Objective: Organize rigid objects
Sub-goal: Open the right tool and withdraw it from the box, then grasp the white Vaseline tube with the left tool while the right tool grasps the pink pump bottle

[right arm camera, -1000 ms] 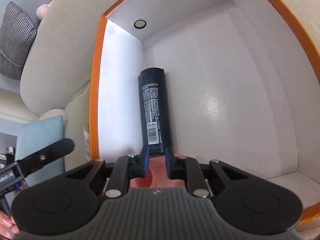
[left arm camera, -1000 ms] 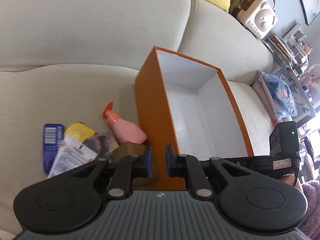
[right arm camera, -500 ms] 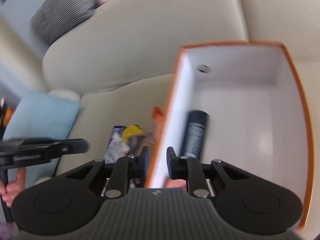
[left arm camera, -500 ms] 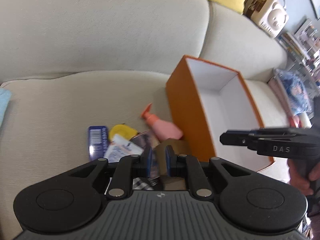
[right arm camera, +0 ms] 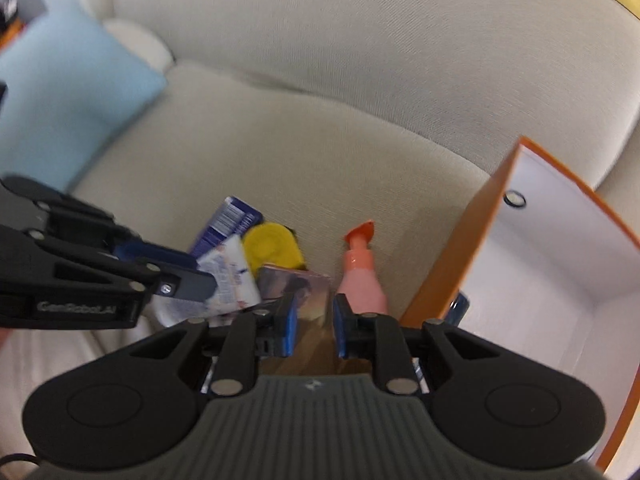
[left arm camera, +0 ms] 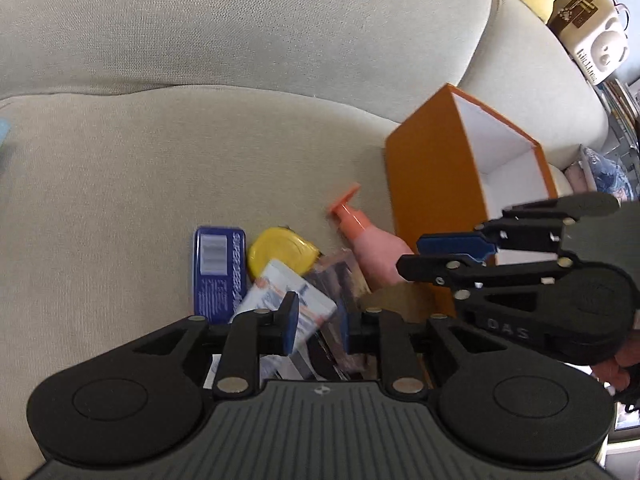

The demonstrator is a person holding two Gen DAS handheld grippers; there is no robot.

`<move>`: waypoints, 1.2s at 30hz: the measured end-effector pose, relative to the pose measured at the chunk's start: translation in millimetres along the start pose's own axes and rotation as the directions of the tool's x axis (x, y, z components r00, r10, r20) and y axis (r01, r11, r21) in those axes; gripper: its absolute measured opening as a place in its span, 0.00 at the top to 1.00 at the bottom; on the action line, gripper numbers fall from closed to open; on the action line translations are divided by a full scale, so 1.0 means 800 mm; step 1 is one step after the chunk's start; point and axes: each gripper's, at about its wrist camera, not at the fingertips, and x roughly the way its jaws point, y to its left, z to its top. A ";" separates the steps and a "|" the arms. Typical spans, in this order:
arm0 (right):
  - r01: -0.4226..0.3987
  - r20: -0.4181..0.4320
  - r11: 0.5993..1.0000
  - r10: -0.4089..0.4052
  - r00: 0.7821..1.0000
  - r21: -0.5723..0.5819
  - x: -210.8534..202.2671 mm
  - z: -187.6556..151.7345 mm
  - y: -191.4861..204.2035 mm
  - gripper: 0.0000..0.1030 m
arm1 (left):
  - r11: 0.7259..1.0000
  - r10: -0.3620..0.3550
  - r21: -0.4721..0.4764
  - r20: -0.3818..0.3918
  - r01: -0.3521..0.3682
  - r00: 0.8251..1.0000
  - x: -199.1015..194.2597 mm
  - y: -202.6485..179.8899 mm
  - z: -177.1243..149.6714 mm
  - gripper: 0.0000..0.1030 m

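Observation:
A pile lies on the beige sofa seat: a blue tin (left arm camera: 218, 268), a yellow tape measure (left arm camera: 280, 254), a white pack (left arm camera: 288, 300), a picture card (left arm camera: 340, 276) and a pink pump bottle (left arm camera: 376, 244). My left gripper (left arm camera: 320, 322) hangs over the pile, its jaws opening with nothing pressed between the pads. My right gripper (right arm camera: 315, 326) hovers beside it over the card (right arm camera: 296, 288) and the pump bottle (right arm camera: 360, 280), its pads slightly apart and empty. To the right stands the orange box (right arm camera: 448, 272), with a dark can (right arm camera: 460, 306) just visible inside.
A brown block (left arm camera: 400, 300) lies against the orange box (left arm camera: 432, 184). A light blue cushion (right arm camera: 72, 92) sits at the sofa's left end. A yellow cushion and a cream bag (left arm camera: 592, 36) rest on the backrest. Bare seat lies to the left of the pile.
My right gripper has come out of the box, rolled, and swung over the pile, leaving the dark can inside. My left gripper has moved from the box wall over the pile and its jaws have parted.

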 end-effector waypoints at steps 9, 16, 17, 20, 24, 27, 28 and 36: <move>0.072 -0.160 0.990 -0.091 0.983 -0.122 0.081 0.053 -0.003 0.79 | 0.995 0.012 0.101 -0.058 -0.006 0.998 0.020 0.020 0.020 0.53; 0.074 -0.266 0.991 -0.103 0.958 -0.114 0.125 0.068 -0.013 0.76 | 0.968 0.045 0.252 -0.160 -0.004 0.986 0.035 0.019 0.005 0.52; 0.078 -0.274 0.990 -0.107 0.956 -0.117 0.128 0.069 -0.013 0.75 | 0.965 0.049 0.263 -0.171 -0.002 0.984 0.037 0.019 0.003 0.52; 0.077 -0.290 0.990 -0.109 0.951 -0.119 0.137 0.069 -0.013 0.74 | 0.950 0.075 0.313 -0.198 -0.009 0.977 0.046 0.013 -0.002 0.51; 0.080 -0.306 0.990 -0.111 0.946 -0.114 0.147 0.065 -0.014 0.71 | 0.940 0.101 0.341 -0.215 -0.023 0.971 0.054 0.008 -0.005 0.47; 0.083 -0.295 0.991 -0.112 0.949 -0.109 0.146 0.062 -0.013 0.70 | 0.933 0.122 0.358 -0.220 -0.036 0.968 0.061 0.007 -0.006 0.45; 0.085 -0.288 0.990 -0.114 0.951 -0.111 0.143 0.060 -0.013 0.70 | 0.930 0.131 0.365 -0.223 -0.042 0.966 0.065 0.004 -0.007 0.45; 0.097 -0.163 0.987 -0.118 0.980 -0.130 0.103 0.038 0.003 0.71 | 0.925 0.160 0.370 -0.176 -0.086 0.971 0.057 0.000 -0.016 0.54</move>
